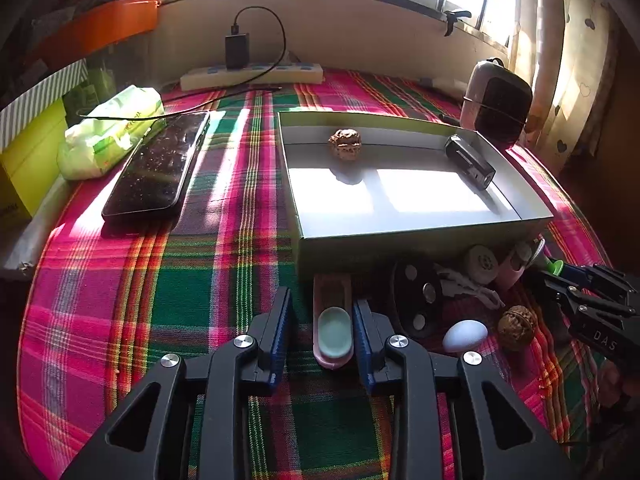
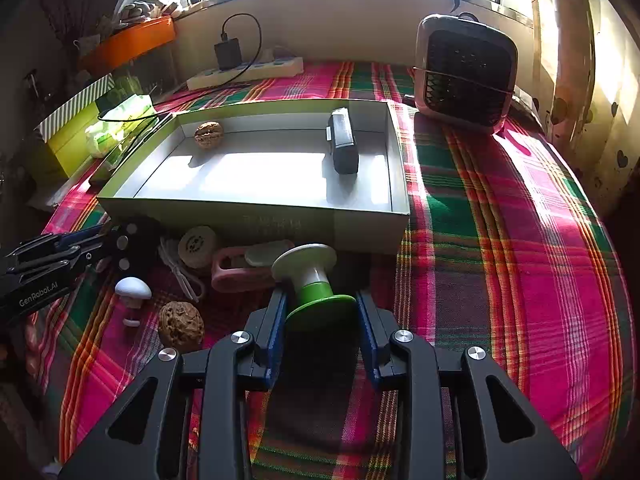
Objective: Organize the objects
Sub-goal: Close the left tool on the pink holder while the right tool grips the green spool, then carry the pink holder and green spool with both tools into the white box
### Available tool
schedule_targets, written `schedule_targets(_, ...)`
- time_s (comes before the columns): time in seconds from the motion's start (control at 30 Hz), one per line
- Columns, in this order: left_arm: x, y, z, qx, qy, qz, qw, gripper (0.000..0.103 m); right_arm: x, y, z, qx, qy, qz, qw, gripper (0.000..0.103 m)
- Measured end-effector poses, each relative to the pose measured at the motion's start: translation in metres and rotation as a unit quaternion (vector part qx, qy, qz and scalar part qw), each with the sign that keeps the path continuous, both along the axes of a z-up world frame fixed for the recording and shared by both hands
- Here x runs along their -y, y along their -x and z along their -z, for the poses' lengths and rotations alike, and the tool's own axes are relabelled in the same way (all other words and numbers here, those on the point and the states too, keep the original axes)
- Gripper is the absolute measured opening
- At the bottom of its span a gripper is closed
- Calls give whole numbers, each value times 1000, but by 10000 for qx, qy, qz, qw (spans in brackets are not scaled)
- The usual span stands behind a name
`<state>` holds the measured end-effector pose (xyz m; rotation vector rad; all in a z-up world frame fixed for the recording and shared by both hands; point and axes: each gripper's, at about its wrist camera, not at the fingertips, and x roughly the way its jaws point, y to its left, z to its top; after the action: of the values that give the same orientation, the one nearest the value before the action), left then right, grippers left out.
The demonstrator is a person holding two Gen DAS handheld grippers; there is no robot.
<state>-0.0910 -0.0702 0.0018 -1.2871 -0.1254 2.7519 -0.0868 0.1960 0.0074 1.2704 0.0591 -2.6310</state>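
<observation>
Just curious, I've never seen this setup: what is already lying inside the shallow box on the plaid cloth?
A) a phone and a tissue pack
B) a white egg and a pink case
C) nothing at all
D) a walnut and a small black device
D: inside the box, a walnut sits near the back wall and a small black device lies toward the right side.

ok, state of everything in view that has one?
left gripper, jaws open around pink case, gap on one side
pink case, flat on cloth, not gripped
right gripper, jaws shut on green spool
green spool, tipped, white end toward box
box, open, holds walnut and black device
phone, screen dark
charger, plugged into power strip
</observation>
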Motion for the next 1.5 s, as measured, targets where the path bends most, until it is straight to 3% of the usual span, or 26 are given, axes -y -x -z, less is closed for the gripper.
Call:
schedule_targets(0.27,1,0,0,5,-18,-16,10000,16,0,0,0,1,2,2,10000,33)
schedule_targets(1.5,1,-1,-1,3,-28,18,10000,16,-1,-2,-2,-44,13,11,10000,33)
